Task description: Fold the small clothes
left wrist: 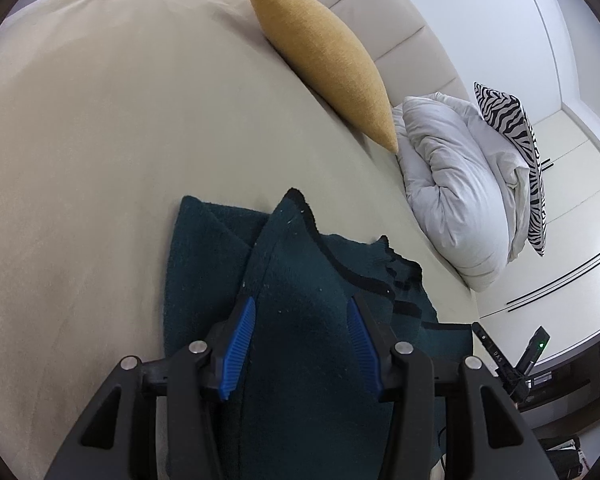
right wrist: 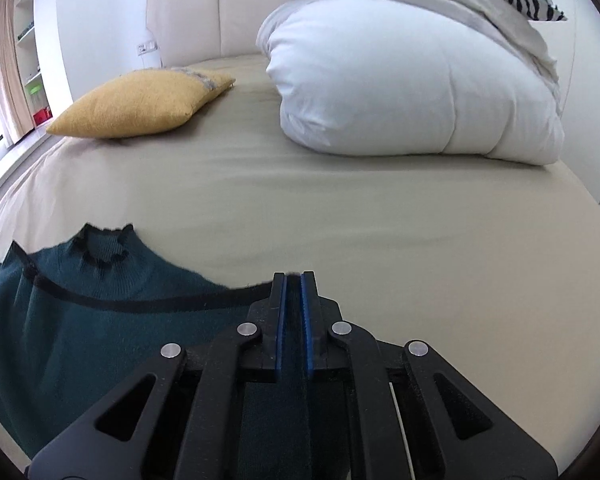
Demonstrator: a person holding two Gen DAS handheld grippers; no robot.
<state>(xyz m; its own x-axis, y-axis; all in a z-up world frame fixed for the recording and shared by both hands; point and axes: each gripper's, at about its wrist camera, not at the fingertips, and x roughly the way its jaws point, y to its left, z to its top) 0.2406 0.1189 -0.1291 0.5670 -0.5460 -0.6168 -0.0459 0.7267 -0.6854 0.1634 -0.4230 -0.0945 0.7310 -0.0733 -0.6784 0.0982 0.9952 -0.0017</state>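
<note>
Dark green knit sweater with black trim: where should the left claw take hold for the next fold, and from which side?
Probably the raised ridge of the dark green knit sweater between the left claw fingers, coming down from above: the fabric humps up there off the beige bedsheet, so the pads can close across it. The right claw is shut on the black-trimmed edge.

sweater [right wrist: 100, 320] cut off, bookshelf [right wrist: 30, 60] contents indistinct

A beige-sheeted bed [right wrist: 340, 208] is seen bearing a dark green sweater [right wrist: 100, 312], a mustard cushion [right wrist: 140, 104] and — by the headboard — a bundled white duvet [right wrist: 412, 80].
</note>
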